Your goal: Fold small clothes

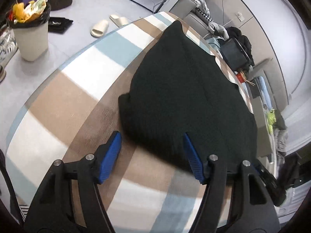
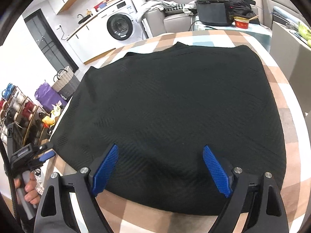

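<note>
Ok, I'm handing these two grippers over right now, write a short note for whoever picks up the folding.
Left gripper: open, holding nothing, poised at the near edge of the black garment, jaws astride that edge without pressing it.
Right gripper: open wide, empty, hovering over the garment's near part.
The garment lies spread on the checked tablecloth, looking already folded into a compact shape, though how many folds I cannot tell.
Left to do: take the near edge with both grippers, likely fold it over once more, then smooth it flat.
</note>
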`<move>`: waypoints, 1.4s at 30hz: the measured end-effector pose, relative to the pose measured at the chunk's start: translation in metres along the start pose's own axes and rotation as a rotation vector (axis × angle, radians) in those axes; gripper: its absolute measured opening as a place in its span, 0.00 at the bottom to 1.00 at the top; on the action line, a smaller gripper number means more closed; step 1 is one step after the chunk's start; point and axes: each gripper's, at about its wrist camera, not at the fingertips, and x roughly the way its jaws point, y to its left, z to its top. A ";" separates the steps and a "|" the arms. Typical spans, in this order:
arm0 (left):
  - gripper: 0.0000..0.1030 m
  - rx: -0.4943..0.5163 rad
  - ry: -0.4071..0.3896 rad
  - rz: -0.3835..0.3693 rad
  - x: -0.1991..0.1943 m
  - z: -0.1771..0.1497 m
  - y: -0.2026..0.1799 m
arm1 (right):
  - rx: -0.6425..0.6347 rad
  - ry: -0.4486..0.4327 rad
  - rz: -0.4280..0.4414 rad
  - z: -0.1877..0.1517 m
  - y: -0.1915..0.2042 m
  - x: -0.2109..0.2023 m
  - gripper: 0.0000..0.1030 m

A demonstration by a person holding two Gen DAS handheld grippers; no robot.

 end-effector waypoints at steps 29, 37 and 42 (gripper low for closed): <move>0.11 0.549 -0.295 -0.175 -0.029 0.020 -0.206 | 0.104 -0.046 -0.128 -0.007 -0.044 -0.033 0.87; 0.14 0.908 0.043 -0.449 0.027 -0.079 -0.331 | 0.232 -0.099 -0.220 -0.025 -0.089 -0.074 0.87; 0.32 0.911 0.197 -0.446 0.048 -0.100 -0.320 | 0.273 -0.092 -0.290 -0.041 -0.106 -0.085 0.87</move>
